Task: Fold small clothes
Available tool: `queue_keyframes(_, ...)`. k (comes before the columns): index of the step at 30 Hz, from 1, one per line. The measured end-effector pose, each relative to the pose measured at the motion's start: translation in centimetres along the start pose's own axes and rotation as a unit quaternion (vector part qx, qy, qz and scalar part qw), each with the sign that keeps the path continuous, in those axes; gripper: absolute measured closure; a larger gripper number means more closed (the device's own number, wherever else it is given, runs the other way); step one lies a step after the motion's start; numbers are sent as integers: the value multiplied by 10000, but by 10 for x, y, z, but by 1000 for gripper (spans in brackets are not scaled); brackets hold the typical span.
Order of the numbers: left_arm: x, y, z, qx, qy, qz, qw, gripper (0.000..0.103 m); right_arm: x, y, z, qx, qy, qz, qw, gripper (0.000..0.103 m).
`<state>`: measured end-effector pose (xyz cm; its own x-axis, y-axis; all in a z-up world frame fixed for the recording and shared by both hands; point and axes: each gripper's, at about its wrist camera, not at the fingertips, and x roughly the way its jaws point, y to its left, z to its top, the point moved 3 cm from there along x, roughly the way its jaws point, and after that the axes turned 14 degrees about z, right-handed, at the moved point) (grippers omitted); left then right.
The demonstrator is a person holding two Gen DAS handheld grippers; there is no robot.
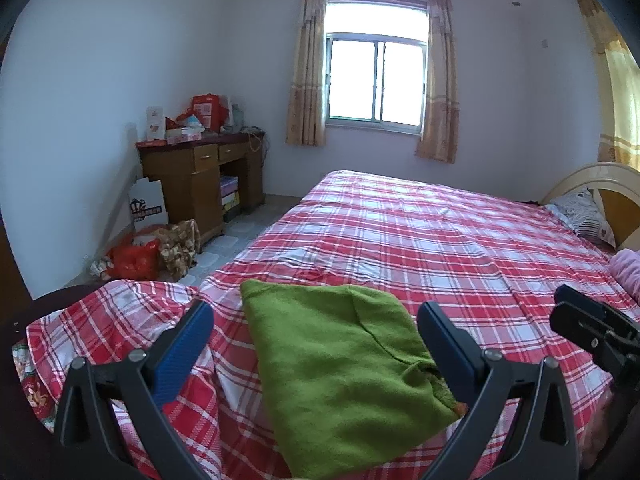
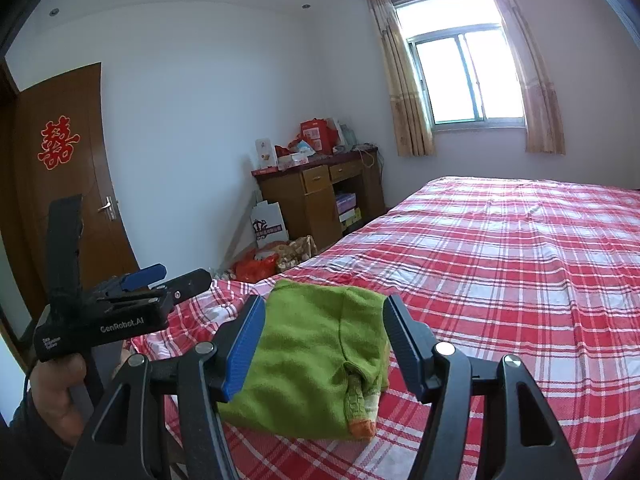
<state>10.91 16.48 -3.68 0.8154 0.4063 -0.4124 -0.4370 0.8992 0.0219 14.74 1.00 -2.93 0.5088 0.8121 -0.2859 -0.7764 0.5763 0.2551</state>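
Note:
A small green garment (image 1: 340,364) lies folded into a rough rectangle on the red plaid bed sheet (image 1: 460,248), near the bed's near corner. An orange-trimmed cuff sticks out of its near edge in the right wrist view, where the green garment (image 2: 316,364) fills the space ahead. My left gripper (image 1: 318,328) hovers above it, open, with nothing between its blue pads. My right gripper (image 2: 324,324) also stands open over the garment, touching nothing. In the right wrist view the left gripper (image 2: 170,276) shows at the left, held by a hand (image 2: 56,396). The right gripper (image 1: 588,320) appears at the left view's right edge.
A wooden desk (image 1: 204,184) piled with red boxes stands in the far corner under a curtained window (image 1: 374,80). Bags (image 1: 136,260) lie on the floor beside the bed. A pillow (image 1: 584,212) and headboard are at the right. A brown door (image 2: 68,184) is at the left.

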Motion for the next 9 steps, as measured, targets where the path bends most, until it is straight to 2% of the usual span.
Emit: queue_keyframes(9, -2, -1, -2, 108, -187, 72, 9997, 0, 7, -2, -9, 63, 210, 28, 9998, 40)
